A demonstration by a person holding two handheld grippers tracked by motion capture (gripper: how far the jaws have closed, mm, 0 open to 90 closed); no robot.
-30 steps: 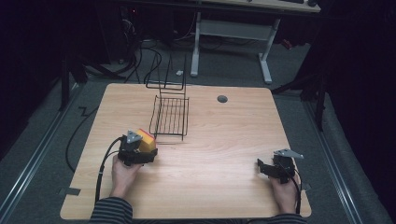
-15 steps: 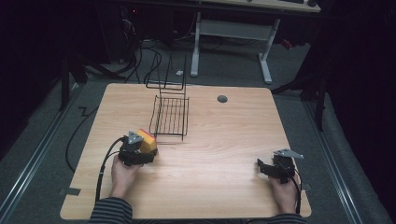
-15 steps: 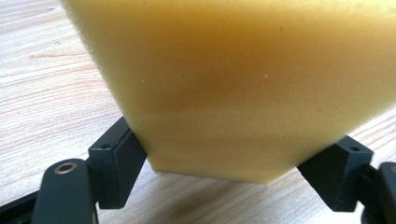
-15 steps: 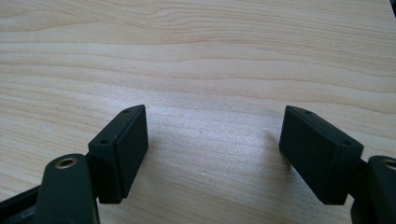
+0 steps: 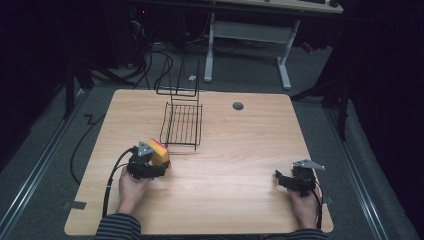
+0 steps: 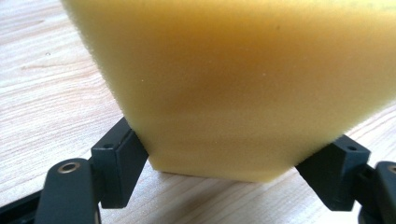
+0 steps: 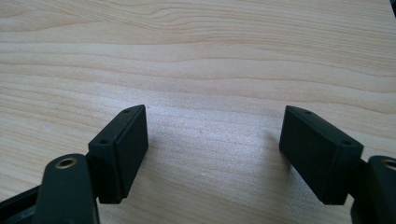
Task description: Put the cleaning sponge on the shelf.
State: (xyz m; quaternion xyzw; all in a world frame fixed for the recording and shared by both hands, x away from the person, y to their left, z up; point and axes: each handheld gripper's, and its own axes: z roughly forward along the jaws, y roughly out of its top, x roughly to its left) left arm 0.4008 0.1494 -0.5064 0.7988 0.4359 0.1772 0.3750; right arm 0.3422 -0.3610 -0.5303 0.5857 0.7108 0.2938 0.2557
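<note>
A yellow sponge (image 5: pixel 160 151) with a red-orange top lies on the wooden table (image 5: pixel 240 150) at front left, just before a black wire rack (image 5: pixel 182 125). My left gripper (image 5: pixel 158 163) is shut on the sponge. In the left gripper view the yellow foam (image 6: pixel 233 70) is pinched at its near end between both jaws of the left gripper (image 6: pixel 229 156), resting on the wood. At front right my right gripper (image 5: pixel 280 179) lies low over the table, held by a hand. Its jaws stand wide apart in the right gripper view, with bare wood between them (image 7: pixel 215 140).
The wire rack has an upright back panel (image 5: pixel 179 80) toward the table's far edge. A round cable hole (image 5: pixel 238 106) sits at back centre. A cable (image 5: pixel 112 175) trails from the left gripper. A white desk frame (image 5: pixel 250 35) stands on the floor beyond.
</note>
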